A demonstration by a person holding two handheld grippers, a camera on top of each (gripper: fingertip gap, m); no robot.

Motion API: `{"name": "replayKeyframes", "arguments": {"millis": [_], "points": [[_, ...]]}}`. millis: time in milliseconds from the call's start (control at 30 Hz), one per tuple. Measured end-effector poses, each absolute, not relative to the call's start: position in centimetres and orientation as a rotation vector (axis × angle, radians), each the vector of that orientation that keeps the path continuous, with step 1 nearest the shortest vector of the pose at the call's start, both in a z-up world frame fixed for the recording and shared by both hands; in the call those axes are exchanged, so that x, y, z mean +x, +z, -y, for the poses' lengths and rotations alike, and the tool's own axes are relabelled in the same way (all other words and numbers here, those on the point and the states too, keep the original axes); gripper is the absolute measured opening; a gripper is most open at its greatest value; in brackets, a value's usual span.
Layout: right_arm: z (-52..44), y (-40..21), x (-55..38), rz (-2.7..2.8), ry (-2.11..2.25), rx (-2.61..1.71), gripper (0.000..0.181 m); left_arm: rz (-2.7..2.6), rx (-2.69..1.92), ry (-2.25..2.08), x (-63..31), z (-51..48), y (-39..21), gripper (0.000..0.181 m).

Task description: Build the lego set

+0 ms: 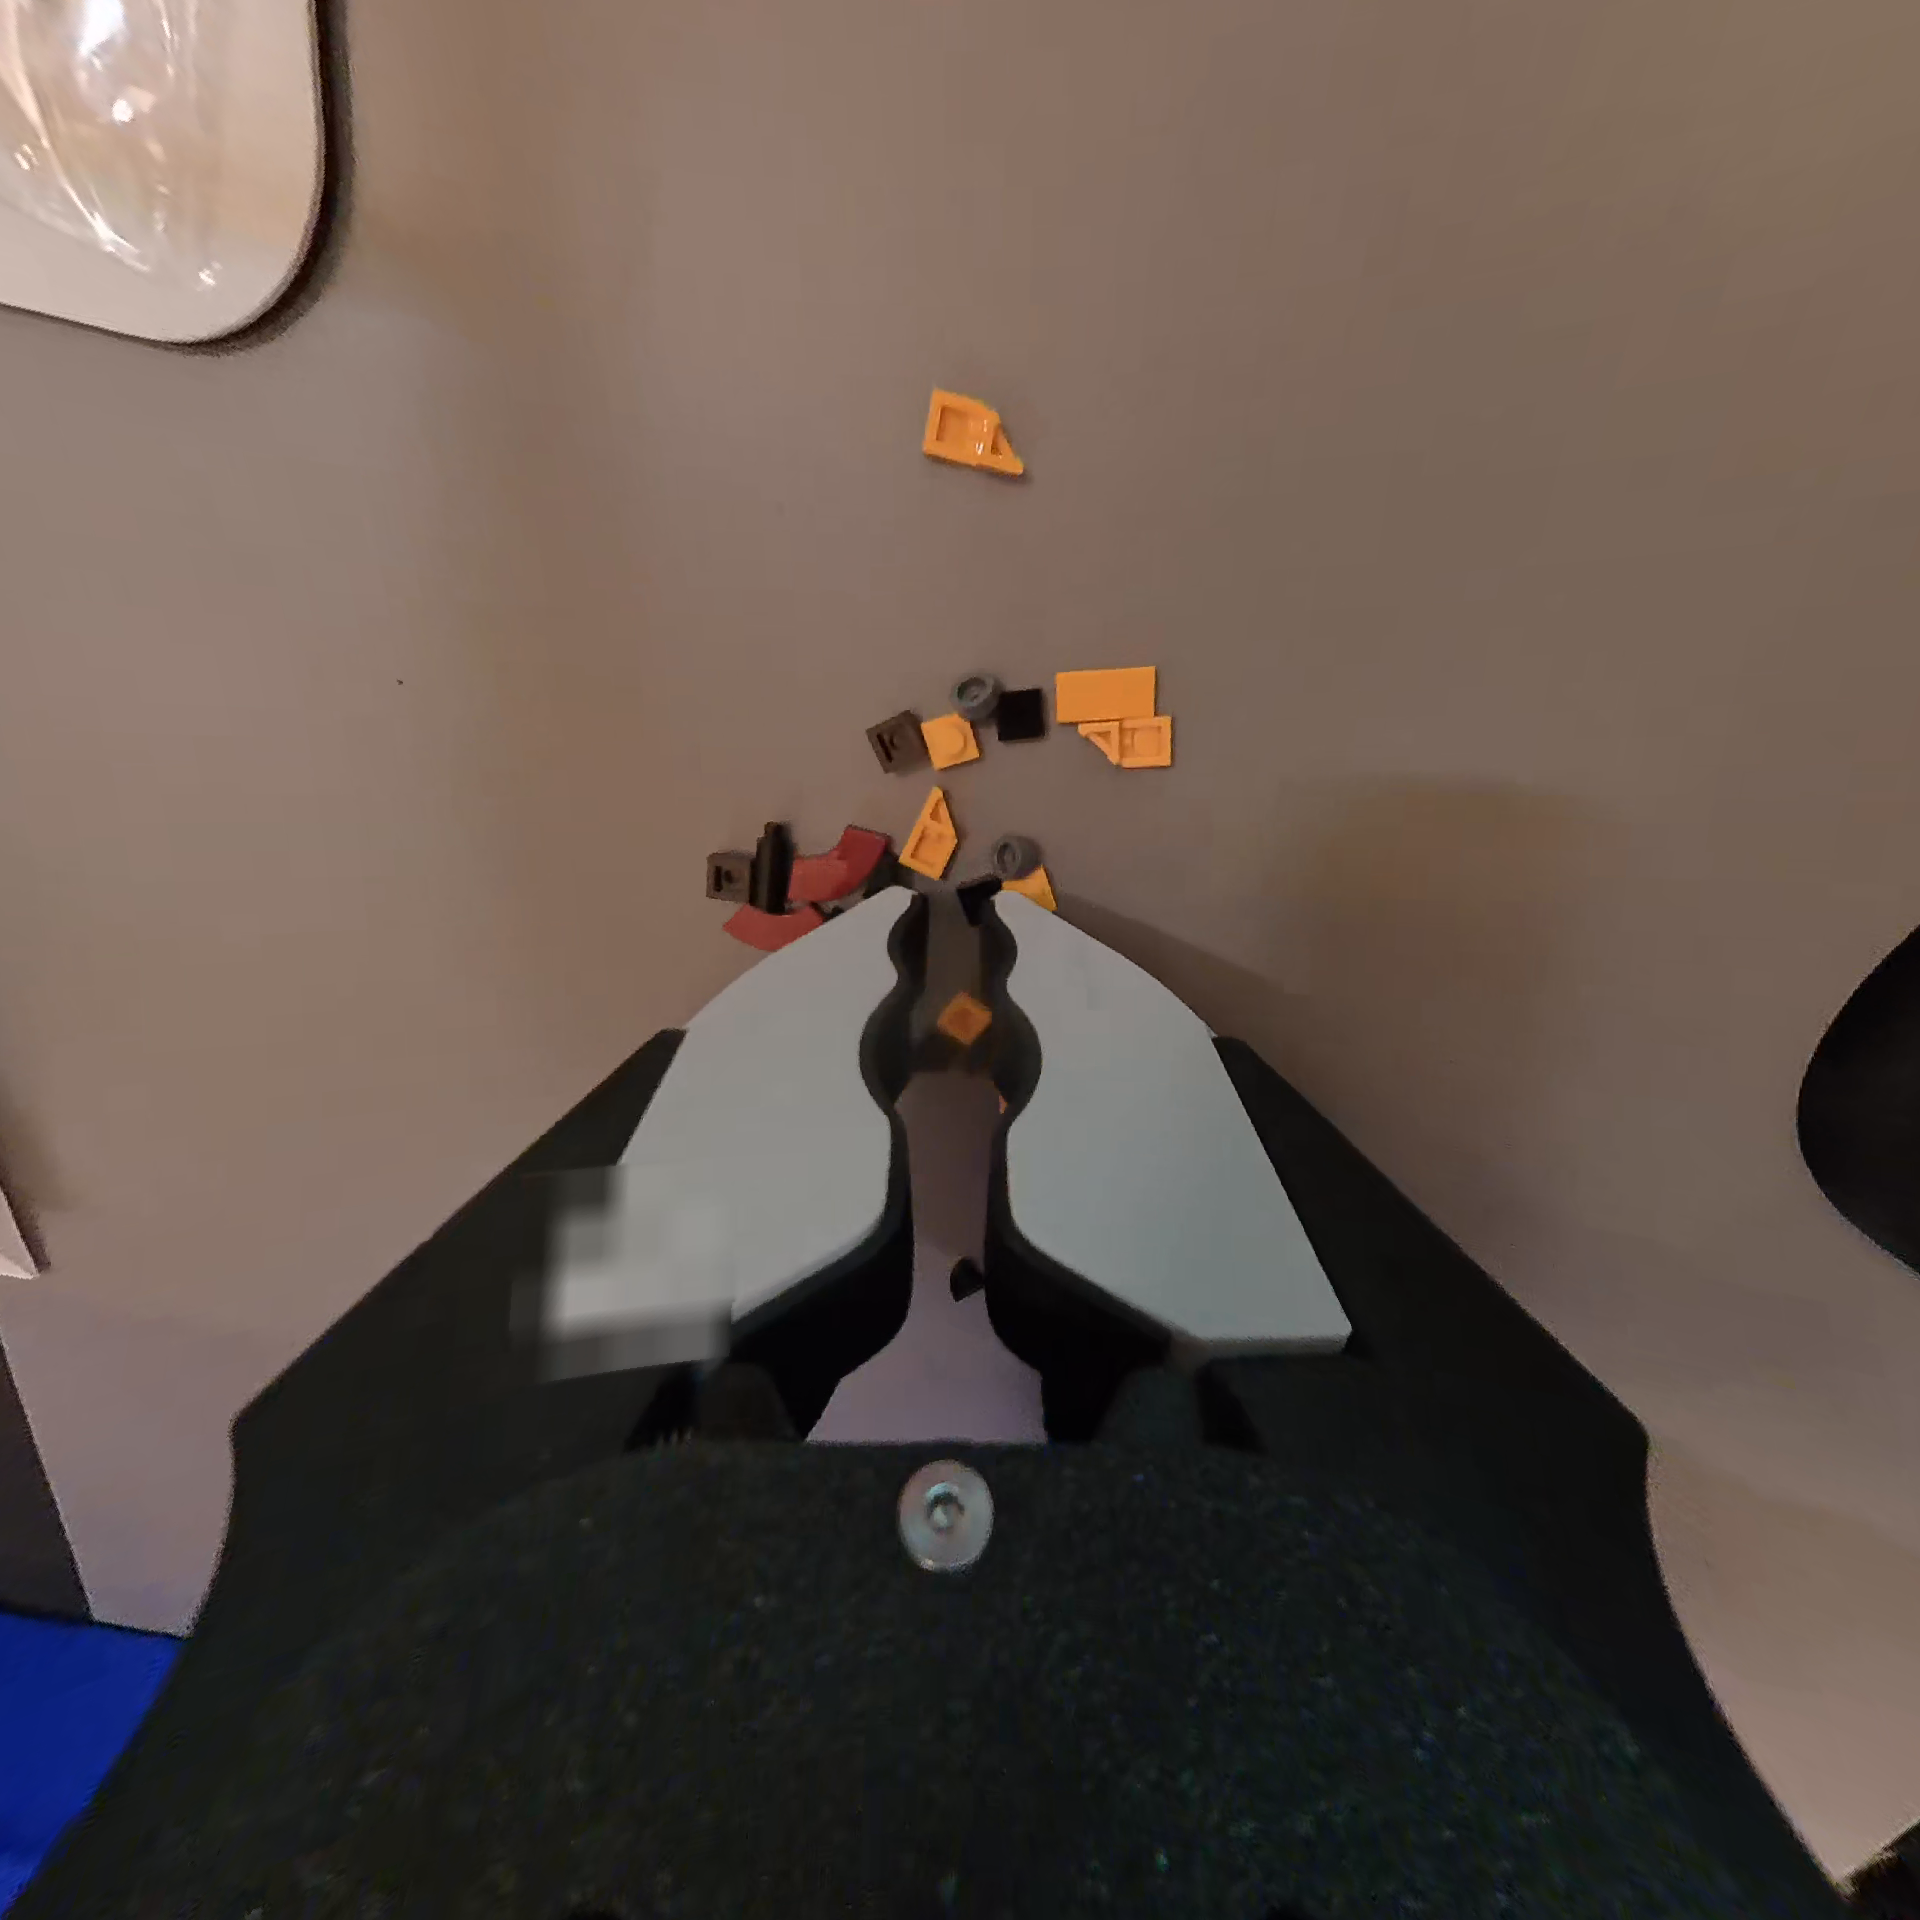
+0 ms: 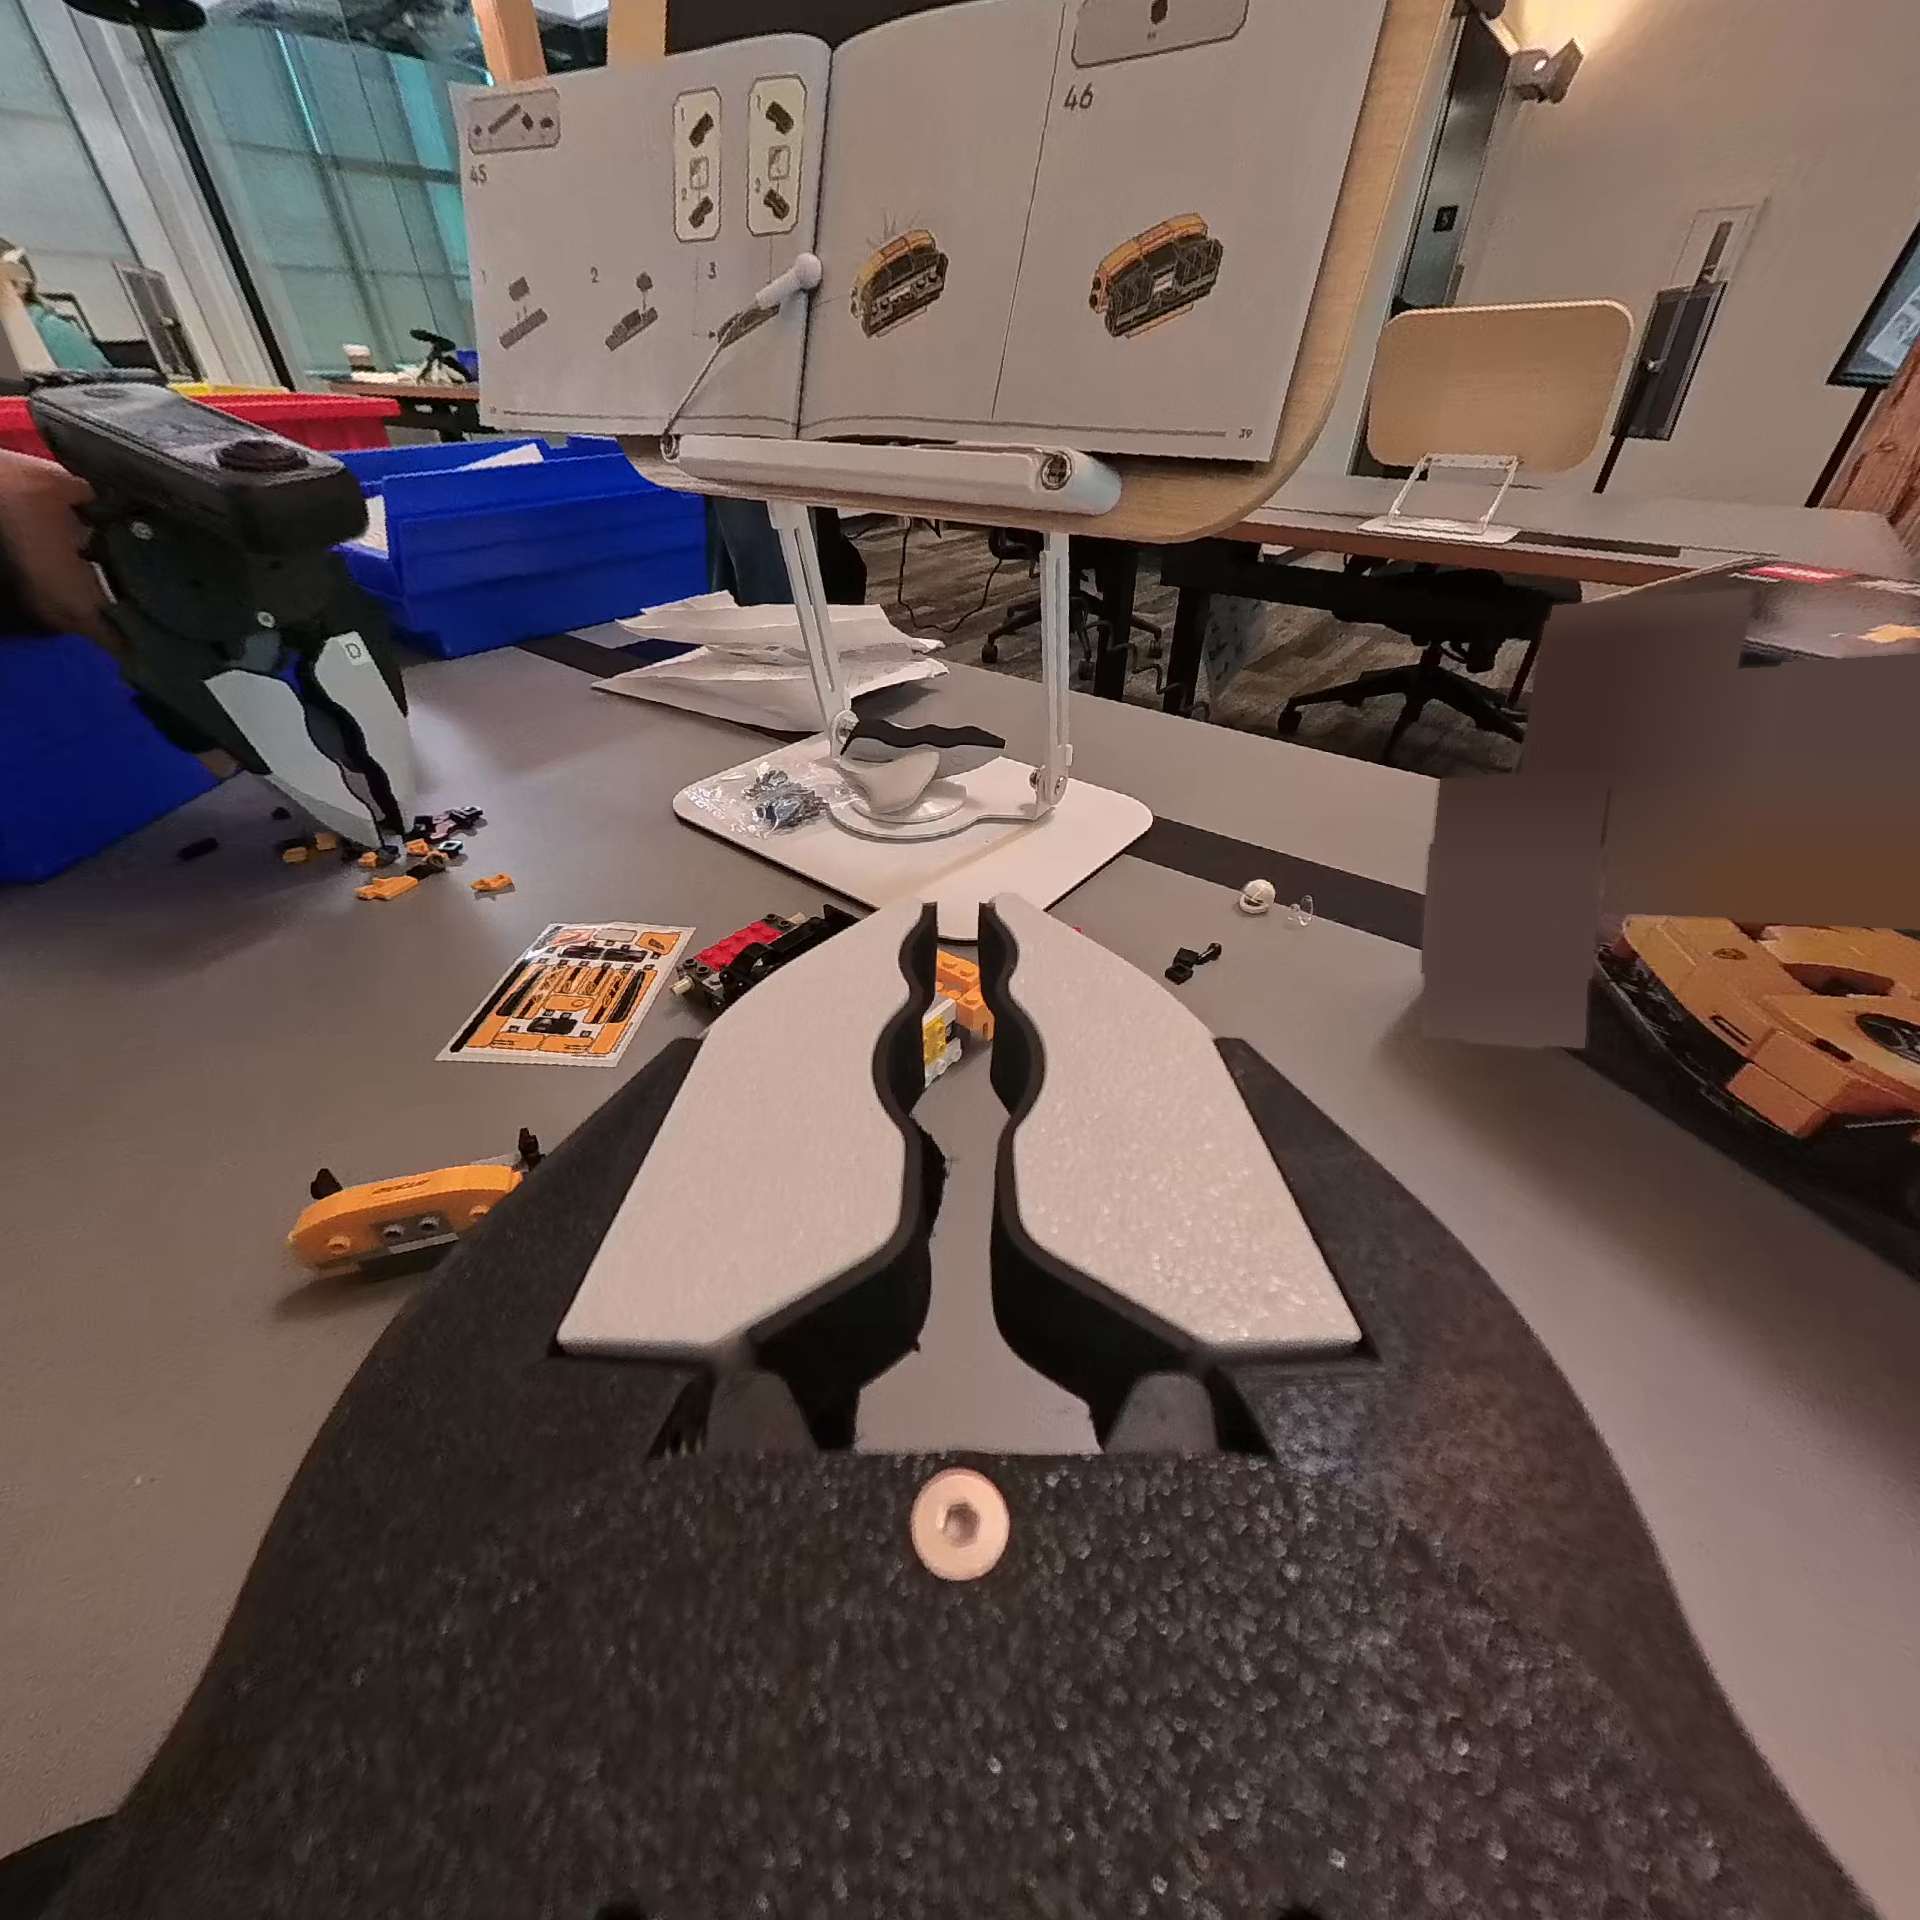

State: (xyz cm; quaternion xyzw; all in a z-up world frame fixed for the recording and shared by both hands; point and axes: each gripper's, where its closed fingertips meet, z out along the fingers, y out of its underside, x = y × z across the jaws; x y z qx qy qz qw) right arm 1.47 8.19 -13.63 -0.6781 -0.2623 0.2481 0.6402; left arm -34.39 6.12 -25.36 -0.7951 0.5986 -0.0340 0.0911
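Observation:
In the left wrist view my left gripper (image 1: pixel 954 891) points down at a scatter of small lego parts: orange wedge plates (image 1: pixel 971 431), an orange tile (image 1: pixel 1104 693), grey round studs (image 1: pixel 977 694), dark red curved pieces (image 1: pixel 831 868). Its jaws are nearly closed with a small black piece (image 1: pixel 974 896) between the tips. The right wrist view shows it at the far left (image 2: pixel 384 826), tips on the pile. My right gripper (image 2: pixel 958 914) is closed to a narrow gap on the part-built model (image 2: pixel 769 951), red, black, orange and yellow, low over the table.
An orange sub-assembly (image 2: pixel 405 1210) and a sticker sheet (image 2: pixel 571 992) lie to the left front. The open instruction booklet (image 2: pixel 862 239) sits on a white stand (image 2: pixel 1091 831) behind. The set's box (image 2: pixel 1766 1039) is at right, blue bins (image 2: pixel 520 540) at back left. There is about 40 cm between the tips of the two grippers. About 4 cm separates my left fingertips from the orange tile (image 1: pixel 1104 693). It turns up in the right wrist view (image 2: pixel 396 888) as well.

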Motion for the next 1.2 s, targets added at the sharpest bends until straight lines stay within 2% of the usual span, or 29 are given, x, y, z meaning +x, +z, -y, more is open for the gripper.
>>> {"name": "replayKeyframes", "arguments": {"millis": [533,700,1133,1167,1200], "points": [[-8.15,-13.69,1.41,0.605,0.562,-1.547,0.007,-1.774,-2.399,-0.161,-34.13,-5.4,-25.79,0.016],[-8.17,-13.79,1.4,0.607,0.561,-1.55,0.007,-1.767,-2.407,-0.171,-34.09,-5.33,-25.83,0.008],[-8.23,-14.0,1.37,0.611,0.56,-1.556,0.007,-1.747,-2.418,-0.187,-34.22,-5.22,-25.84,0.008],[-8.23,-14.02,1.37,0.611,0.56,-1.557,0.007,-1.739,-2.422,-0.182,-34.28,-5.25,-25.83,0.01],[-8.23,-14.05,1.35,0.611,0.561,-1.558,0.007,-1.737,-2.427,-0.179,-34.35,-5.2,-25.75,0.02]]}}
